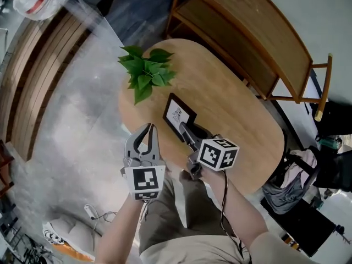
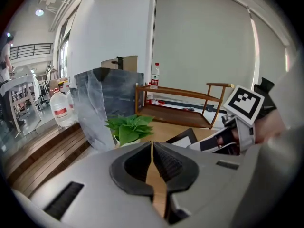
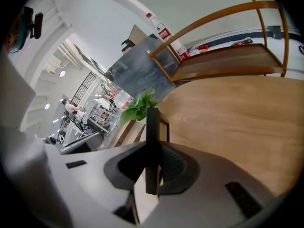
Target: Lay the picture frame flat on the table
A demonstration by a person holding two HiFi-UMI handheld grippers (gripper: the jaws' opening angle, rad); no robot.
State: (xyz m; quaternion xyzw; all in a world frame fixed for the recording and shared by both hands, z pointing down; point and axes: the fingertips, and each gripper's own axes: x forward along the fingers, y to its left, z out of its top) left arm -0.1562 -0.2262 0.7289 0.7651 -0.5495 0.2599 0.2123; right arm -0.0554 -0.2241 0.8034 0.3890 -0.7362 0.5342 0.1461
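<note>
Left hand-held gripper (image 1: 148, 128): was closed, empty, at 7 o'clock of the frame.
Picture frame (image 1: 179, 113): was on the table (image 1: 236, 103), at 5 o'clock of the plant (image 1: 146, 70); likely light, stiff, with a breakable front.
Right hand-held gripper (image 1: 185, 130): clamped its thin black rim, the sensible hold.

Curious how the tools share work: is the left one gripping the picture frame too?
No, the left gripper has its jaws together on nothing; the right gripper alone clamps the picture frame.
</note>
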